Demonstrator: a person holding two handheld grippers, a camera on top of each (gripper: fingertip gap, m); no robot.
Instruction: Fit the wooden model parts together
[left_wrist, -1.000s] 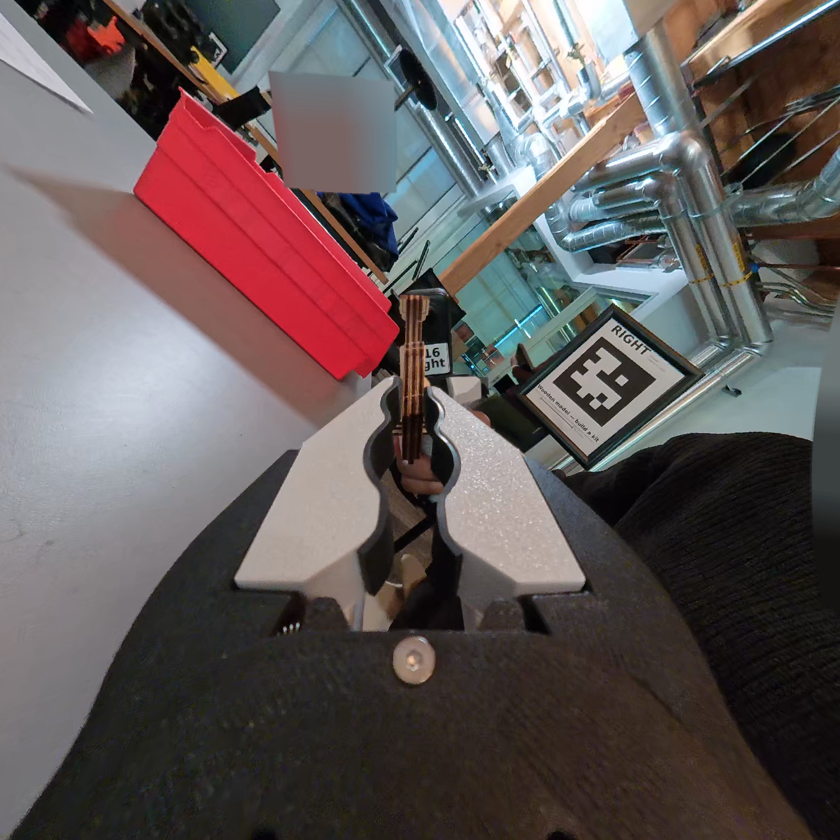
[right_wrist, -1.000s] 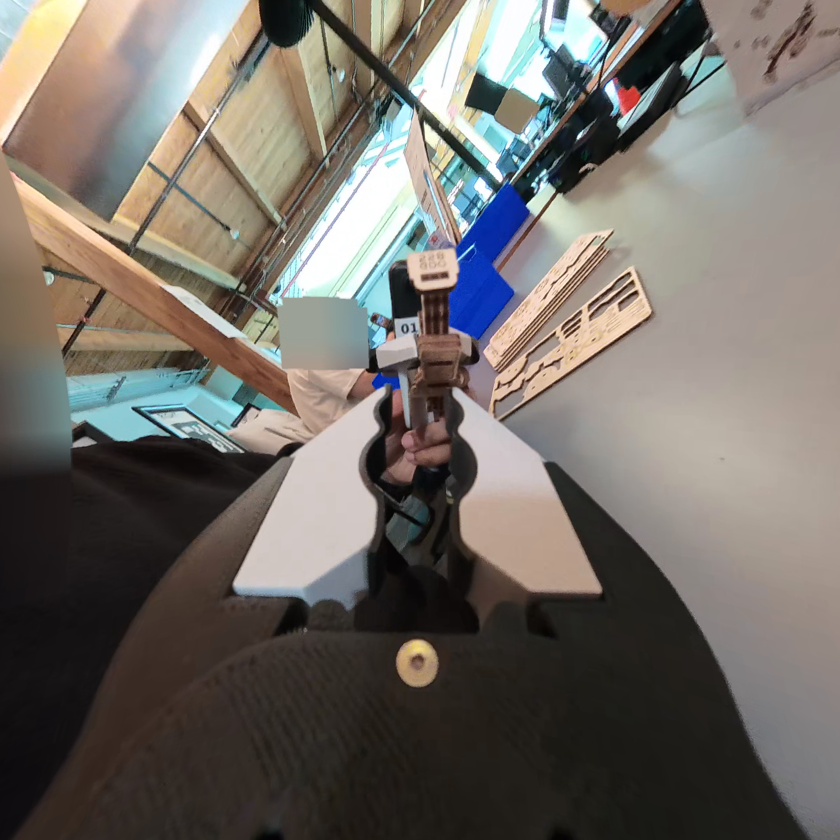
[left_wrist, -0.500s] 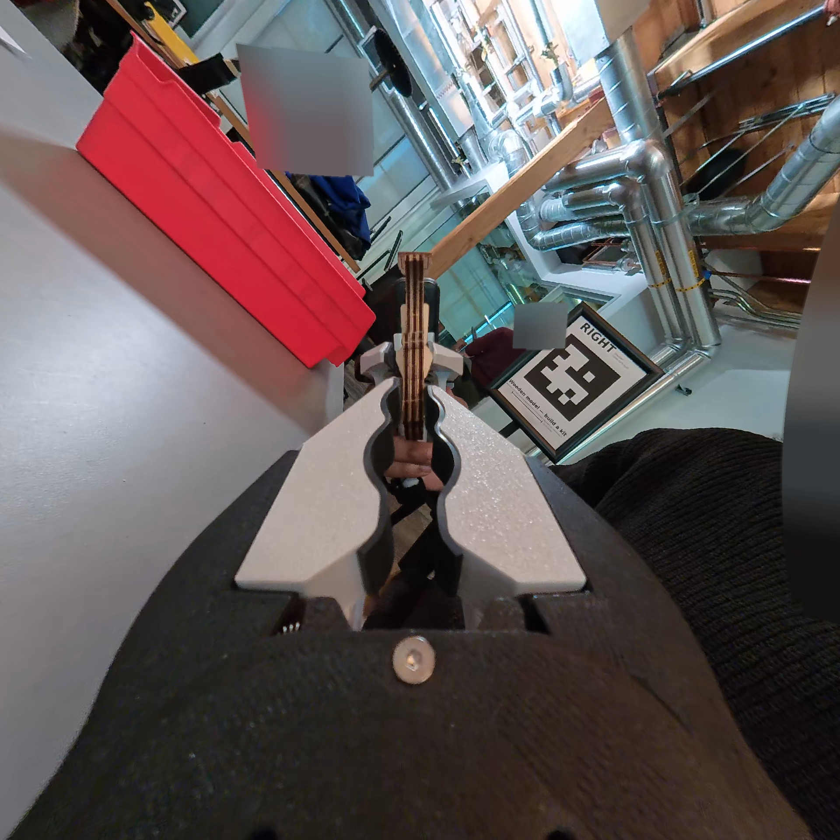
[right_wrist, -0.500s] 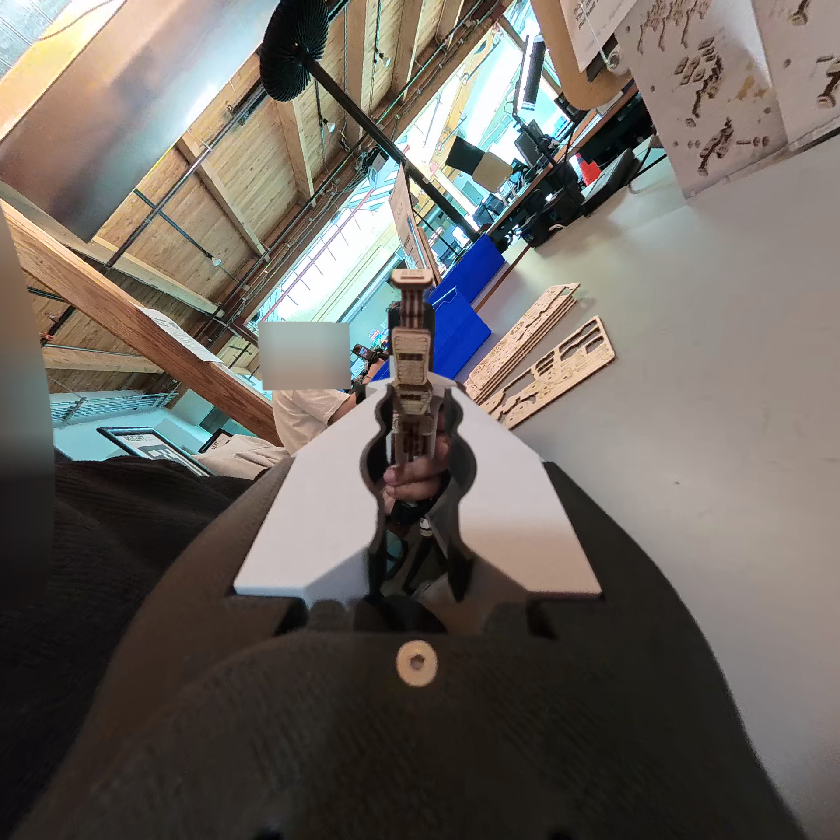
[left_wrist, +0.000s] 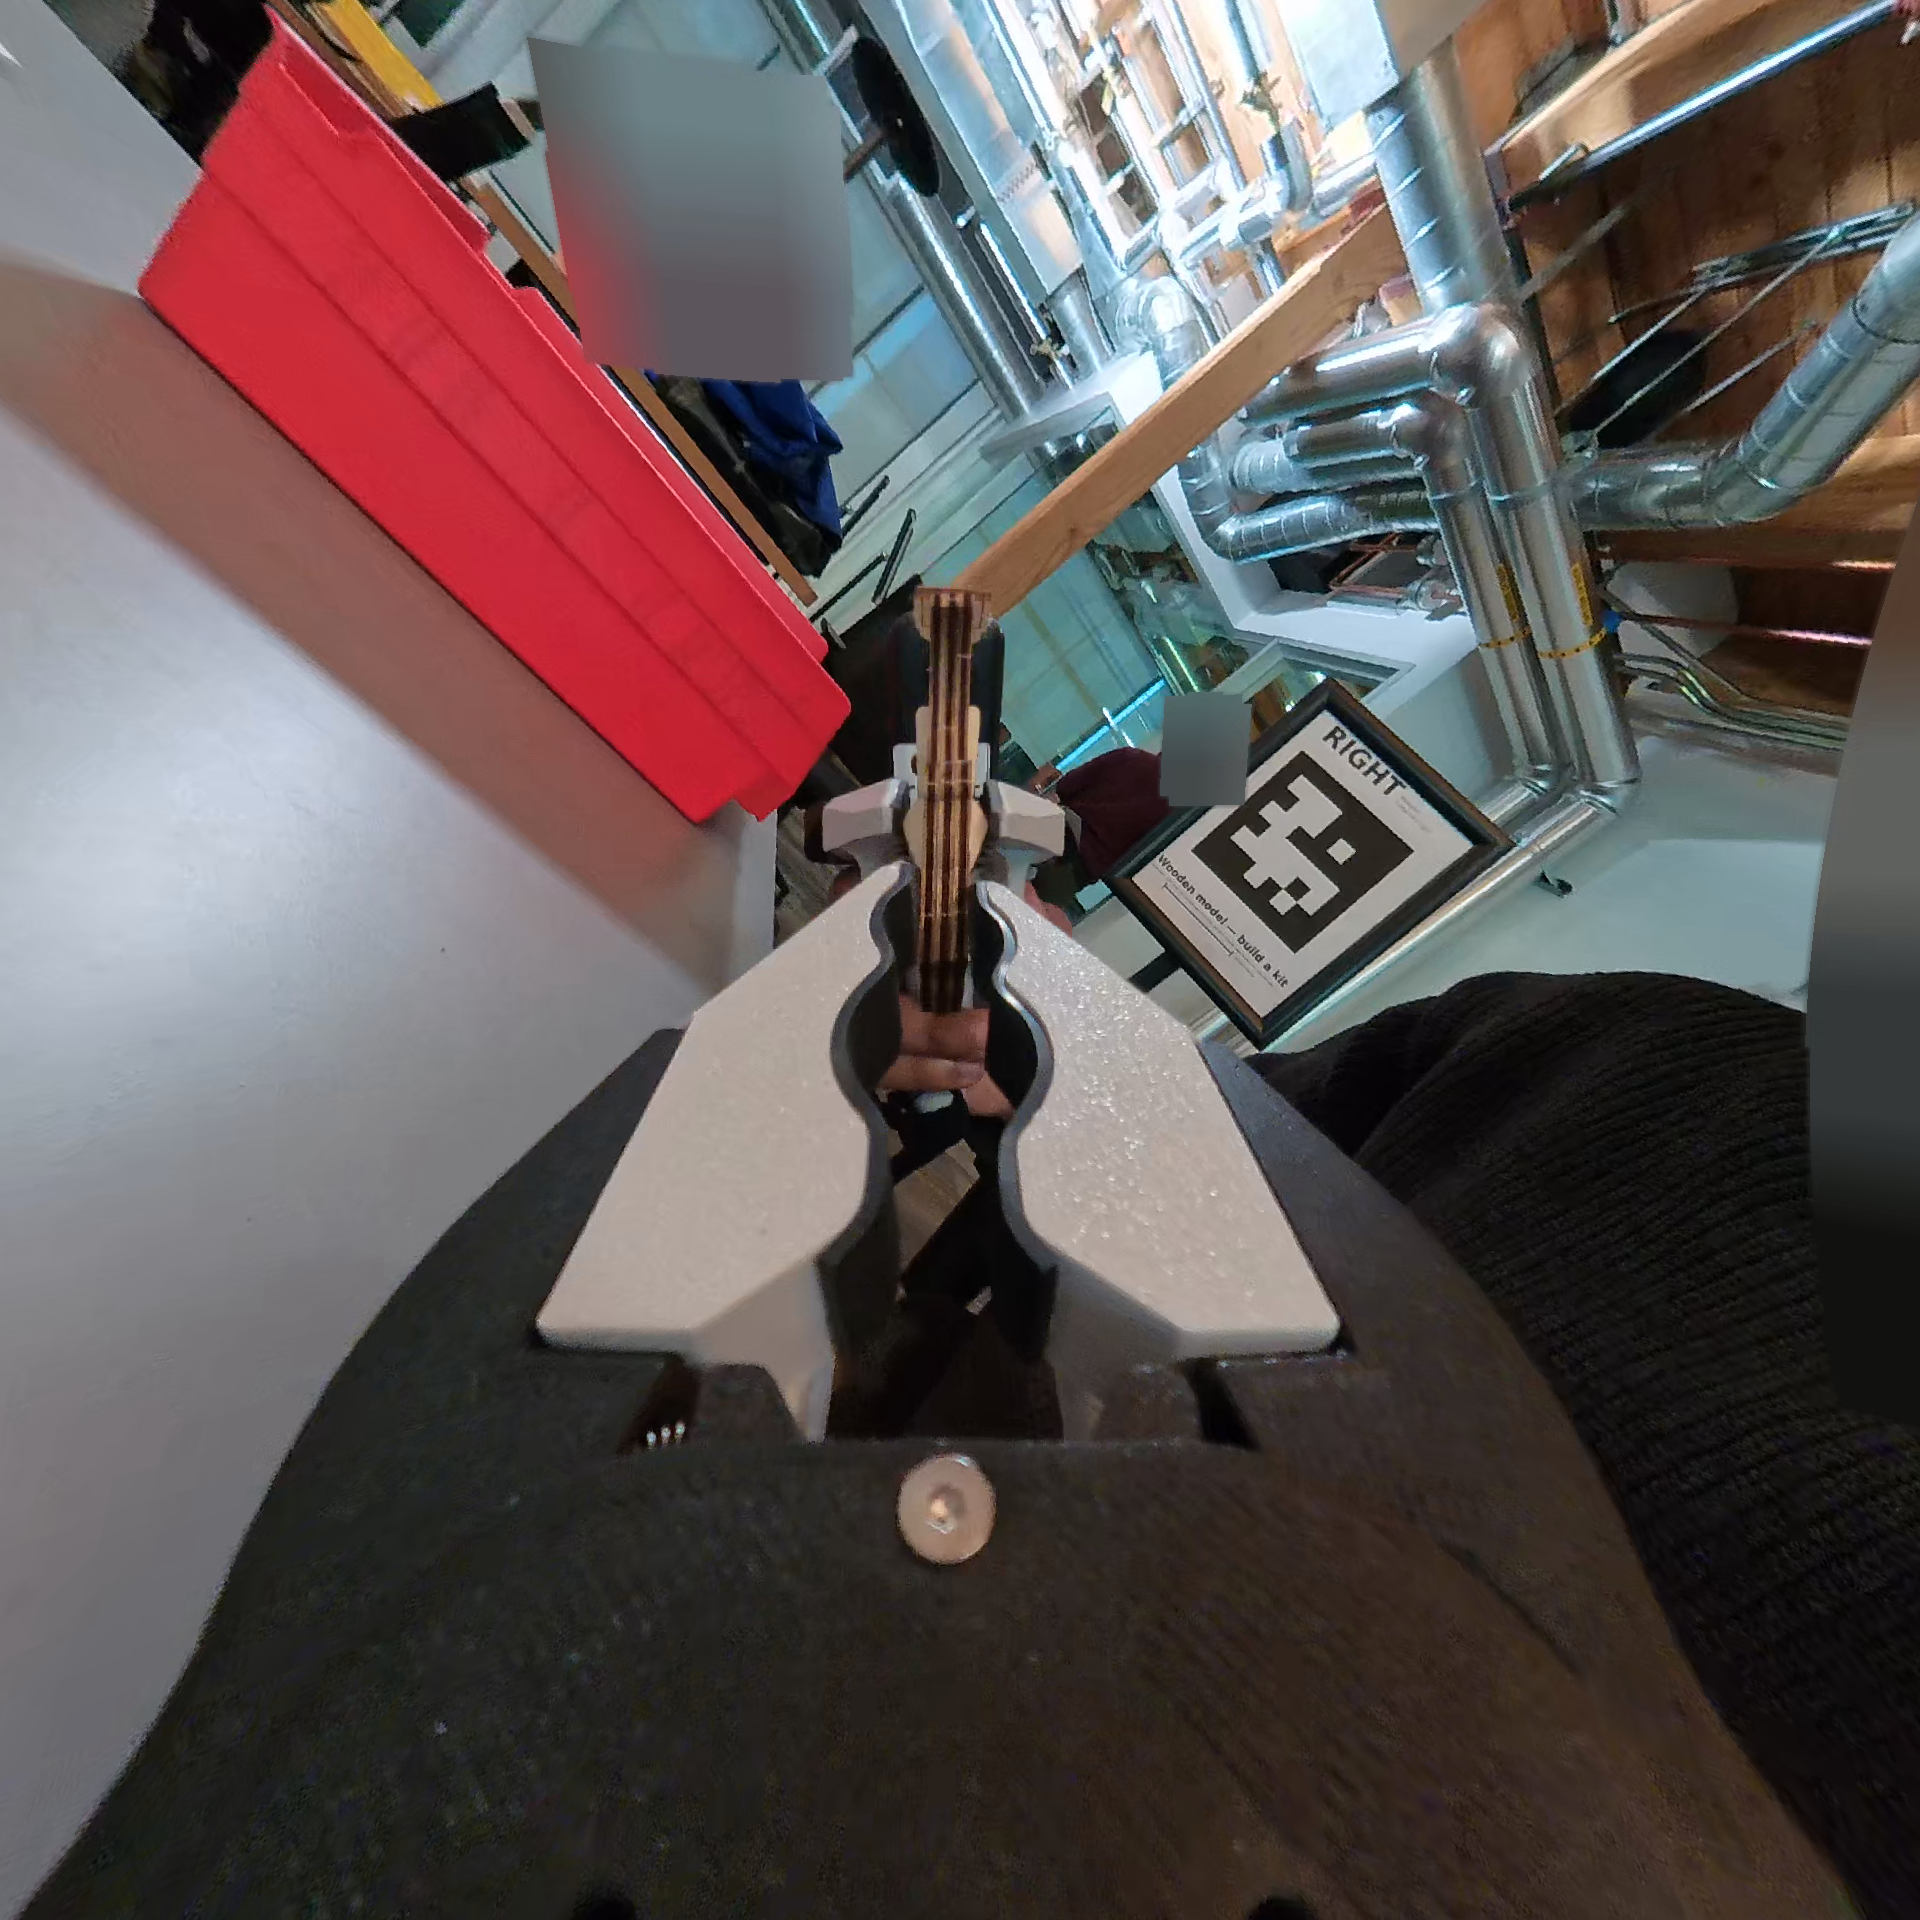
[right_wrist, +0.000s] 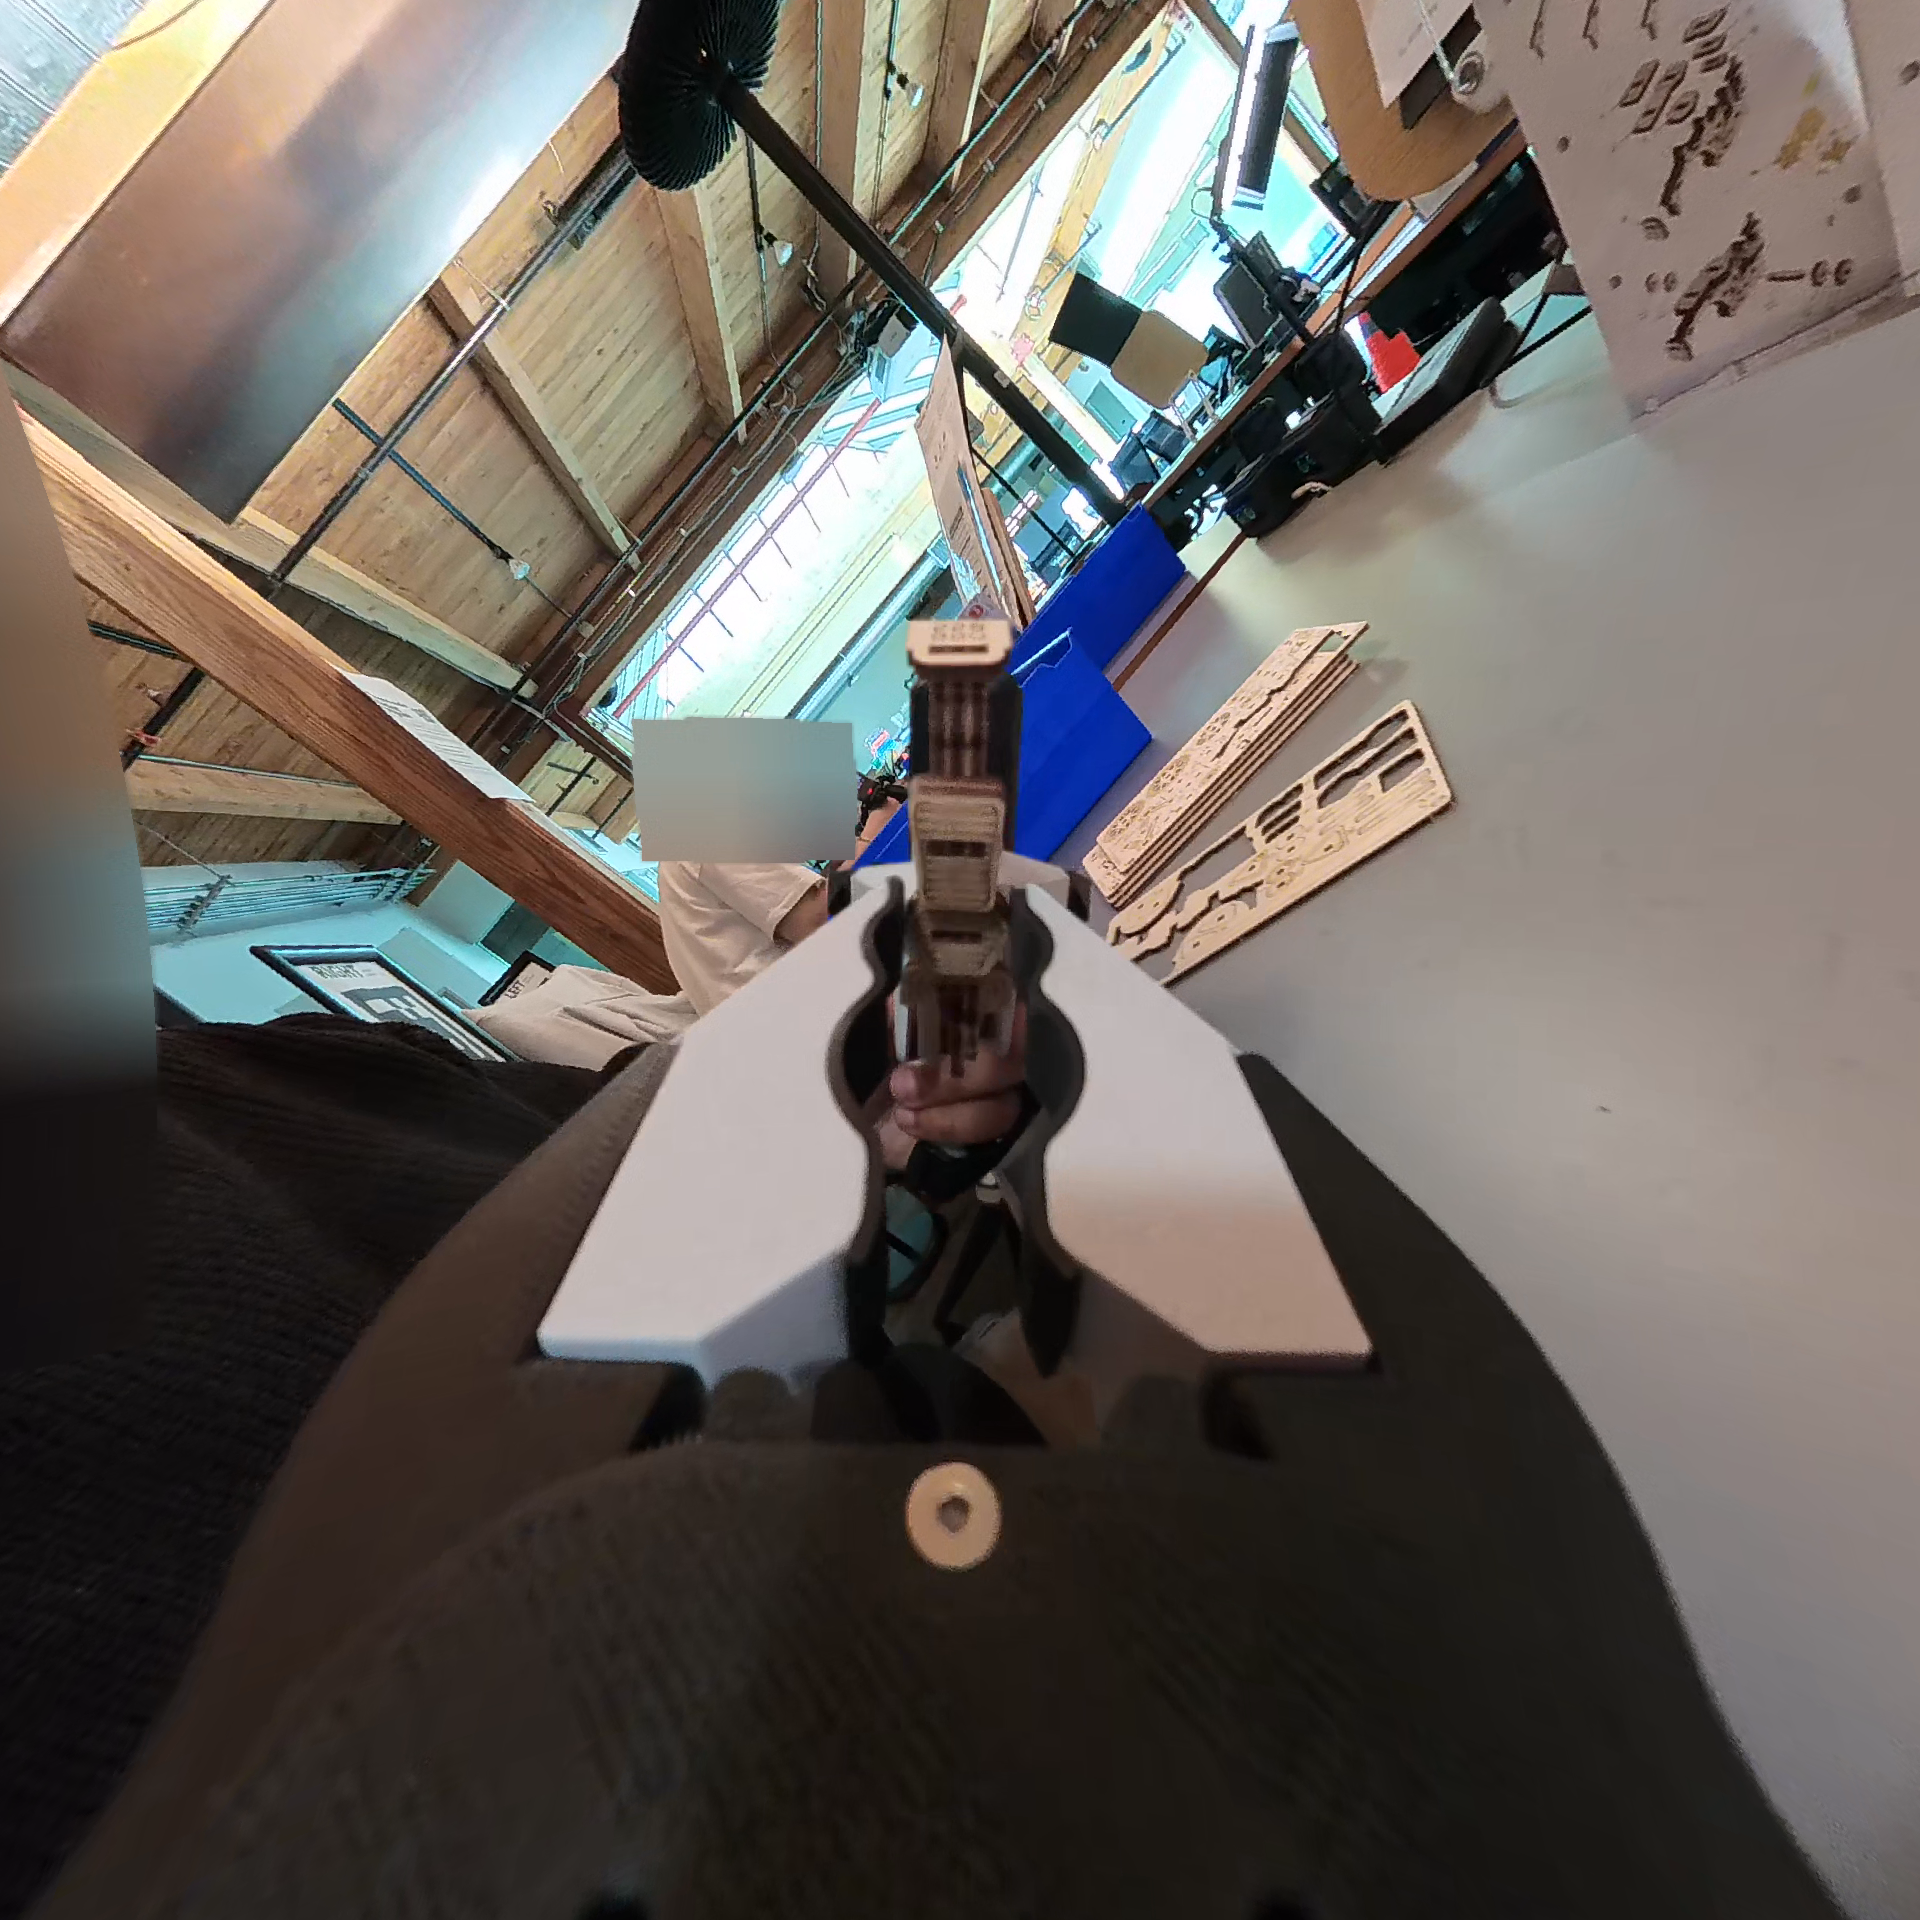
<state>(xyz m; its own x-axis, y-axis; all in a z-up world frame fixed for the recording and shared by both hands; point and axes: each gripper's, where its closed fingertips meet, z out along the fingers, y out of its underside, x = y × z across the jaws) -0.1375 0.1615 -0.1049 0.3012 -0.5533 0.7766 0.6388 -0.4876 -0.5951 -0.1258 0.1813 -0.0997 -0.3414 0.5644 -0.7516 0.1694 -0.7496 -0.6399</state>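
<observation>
On the grey table (right_wrist: 1558, 1039), laser-cut plywood sheets (right_wrist: 1278, 831) wait at two o'clock, mostly unpunched. We clamp the layered wooden model (left_wrist: 943, 821) at twelve o'clock between left gripper (left_wrist: 940, 914) and right gripper (right_wrist: 951, 925); much assembly apparently remains.

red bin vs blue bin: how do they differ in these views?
The red bin shows only in the left wrist view, large and near; the blue bin shows only in the right wrist view, smaller and farther back. Wooden part sheets lie beside the blue bin, none by the red bin. Both sit on the grey table.
</observation>
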